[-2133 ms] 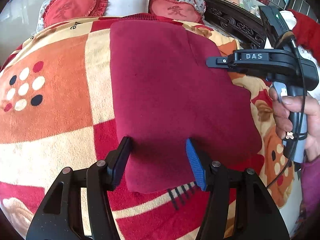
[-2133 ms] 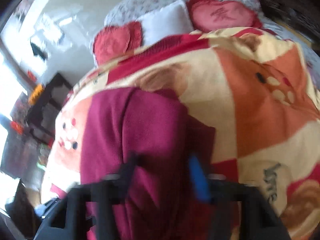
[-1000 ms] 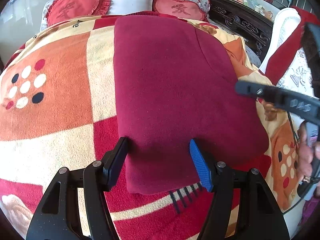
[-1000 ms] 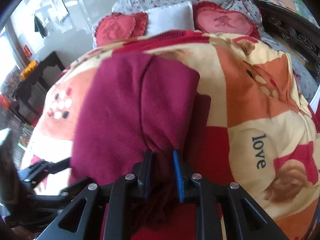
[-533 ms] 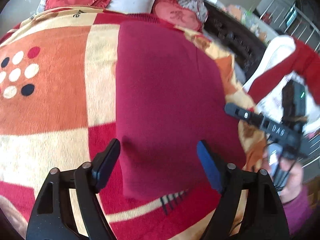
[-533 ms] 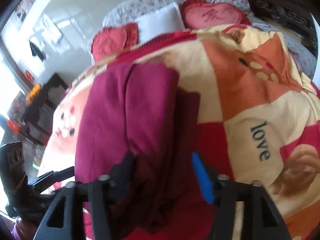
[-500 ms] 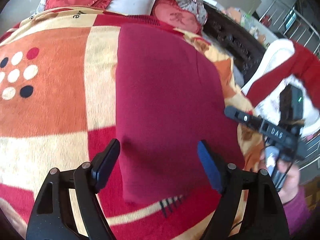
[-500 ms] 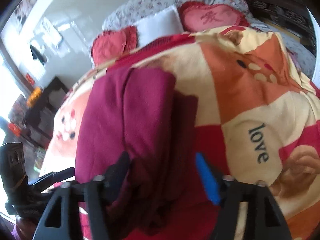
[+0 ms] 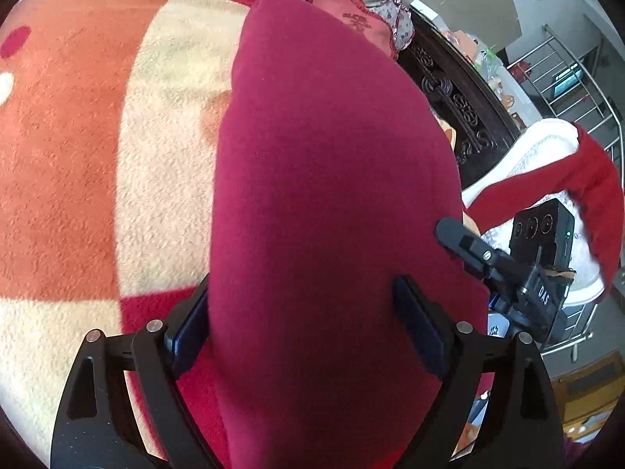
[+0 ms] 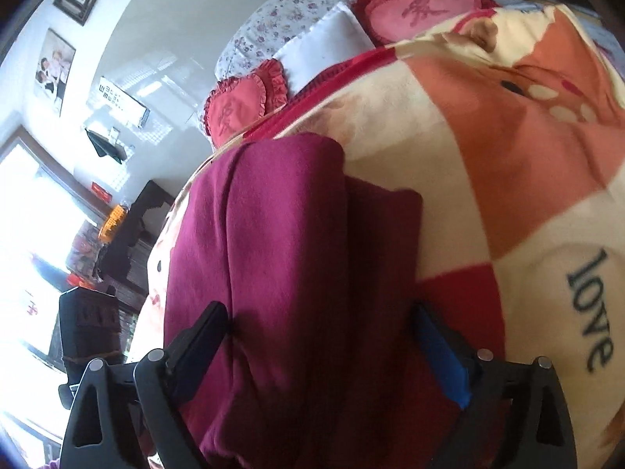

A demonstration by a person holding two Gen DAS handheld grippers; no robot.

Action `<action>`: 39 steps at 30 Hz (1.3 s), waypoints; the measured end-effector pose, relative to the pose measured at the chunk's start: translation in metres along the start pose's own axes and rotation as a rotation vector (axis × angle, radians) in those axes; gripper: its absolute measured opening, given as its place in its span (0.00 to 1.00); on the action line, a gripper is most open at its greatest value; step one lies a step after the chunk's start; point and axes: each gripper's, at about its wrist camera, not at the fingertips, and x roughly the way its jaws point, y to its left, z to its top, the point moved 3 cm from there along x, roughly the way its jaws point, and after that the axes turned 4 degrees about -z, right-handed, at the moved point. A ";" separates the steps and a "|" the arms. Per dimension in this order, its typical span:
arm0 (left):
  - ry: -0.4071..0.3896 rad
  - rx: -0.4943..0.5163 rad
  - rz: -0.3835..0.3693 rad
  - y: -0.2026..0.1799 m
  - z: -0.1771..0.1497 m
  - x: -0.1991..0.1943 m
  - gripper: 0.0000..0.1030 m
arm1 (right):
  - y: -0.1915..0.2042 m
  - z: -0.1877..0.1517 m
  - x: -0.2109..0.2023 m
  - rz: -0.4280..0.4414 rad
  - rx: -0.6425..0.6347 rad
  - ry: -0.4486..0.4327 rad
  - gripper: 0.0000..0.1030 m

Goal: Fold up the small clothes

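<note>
Both grippers are now pushing in lower and closer over the maroon garment, which is lying partly folded on the patterned blanket of the bed. The left gripper and right gripper are both standing wide open, straddling the near hem and gripping nothing. Soft, thick fleece like this is likely sagging and bunching when lifted, so pinching both near corners through all layers is looking safest, and the right side's stacked fold is needing a deep bite
</note>
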 end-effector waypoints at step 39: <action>-0.123 0.148 0.404 -0.029 -0.118 -0.132 0.73 | 0.182 -0.138 -0.074 -0.146 -0.559 0.128 0.37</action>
